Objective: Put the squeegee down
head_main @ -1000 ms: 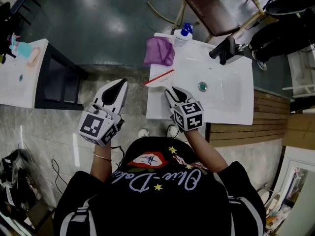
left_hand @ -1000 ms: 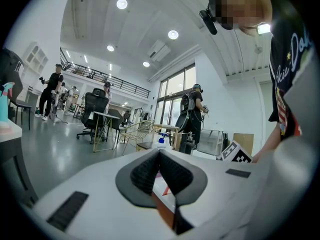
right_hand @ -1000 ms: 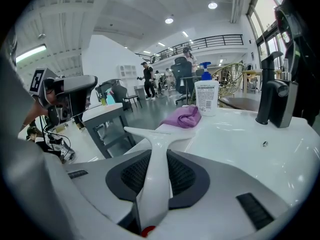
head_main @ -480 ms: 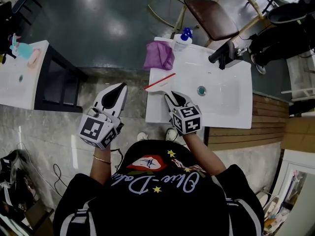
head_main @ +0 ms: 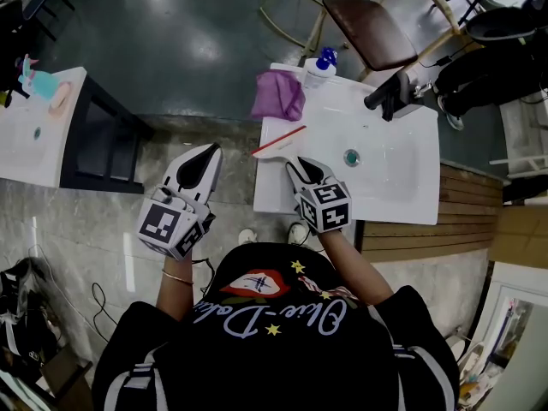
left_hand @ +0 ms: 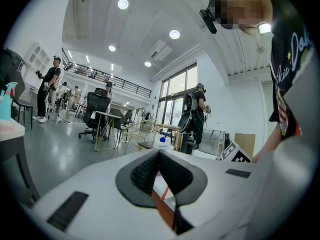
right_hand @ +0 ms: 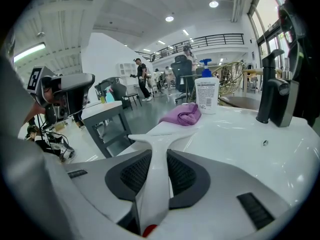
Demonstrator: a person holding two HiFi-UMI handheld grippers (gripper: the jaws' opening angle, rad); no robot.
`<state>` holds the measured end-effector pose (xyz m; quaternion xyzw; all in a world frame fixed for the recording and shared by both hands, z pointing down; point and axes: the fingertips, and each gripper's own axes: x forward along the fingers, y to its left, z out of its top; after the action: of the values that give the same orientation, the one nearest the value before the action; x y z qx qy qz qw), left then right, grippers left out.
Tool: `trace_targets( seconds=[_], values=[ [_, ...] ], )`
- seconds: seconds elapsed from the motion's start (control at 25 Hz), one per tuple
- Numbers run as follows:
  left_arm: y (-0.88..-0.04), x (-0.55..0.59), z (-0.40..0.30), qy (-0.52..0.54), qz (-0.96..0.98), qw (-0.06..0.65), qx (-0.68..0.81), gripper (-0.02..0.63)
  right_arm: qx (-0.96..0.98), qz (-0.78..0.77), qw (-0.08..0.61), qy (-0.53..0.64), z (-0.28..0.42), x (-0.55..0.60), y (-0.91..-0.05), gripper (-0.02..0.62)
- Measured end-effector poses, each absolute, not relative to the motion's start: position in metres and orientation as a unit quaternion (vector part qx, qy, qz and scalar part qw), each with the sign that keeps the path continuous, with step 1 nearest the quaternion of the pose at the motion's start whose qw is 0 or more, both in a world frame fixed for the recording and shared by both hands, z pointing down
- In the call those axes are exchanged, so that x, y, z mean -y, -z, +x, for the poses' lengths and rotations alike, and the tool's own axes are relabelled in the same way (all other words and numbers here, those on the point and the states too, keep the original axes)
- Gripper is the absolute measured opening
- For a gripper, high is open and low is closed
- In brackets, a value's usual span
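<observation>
The jaws of our right gripper [head_main: 295, 163] have just been opening, slack around the white, red-edged plastic squeegee [head_main: 278, 139], which may slip off the edge of the white sink [head_main: 402, 187] mid-frame.

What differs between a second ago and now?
The right gripper has just been opening its jaws, easing off the squeegee handle still between them, its blade on the sink. The left gripper, shut and empty, the purple cloth, soap bottle and tap stayed put.

Right claw [right_hand: 159, 156] just opening, squeegee [right_hand: 154, 184] handle between its pads [right_hand: 134, 174].
</observation>
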<state>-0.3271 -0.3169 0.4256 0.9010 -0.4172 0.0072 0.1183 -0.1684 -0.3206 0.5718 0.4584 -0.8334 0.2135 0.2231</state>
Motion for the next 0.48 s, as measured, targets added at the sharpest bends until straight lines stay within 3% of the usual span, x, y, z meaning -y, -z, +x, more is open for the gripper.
trace_targets(
  seconds=[0.48],
  values=[
    [-0.4254, 0.3113, -0.3261, -0.009, 0.9, 0.118, 0.419, -0.005, 0.832, 0.47, 0.213, -0.206, -0.1636, 0.3206, -0.5676, 0.161]
  ],
)
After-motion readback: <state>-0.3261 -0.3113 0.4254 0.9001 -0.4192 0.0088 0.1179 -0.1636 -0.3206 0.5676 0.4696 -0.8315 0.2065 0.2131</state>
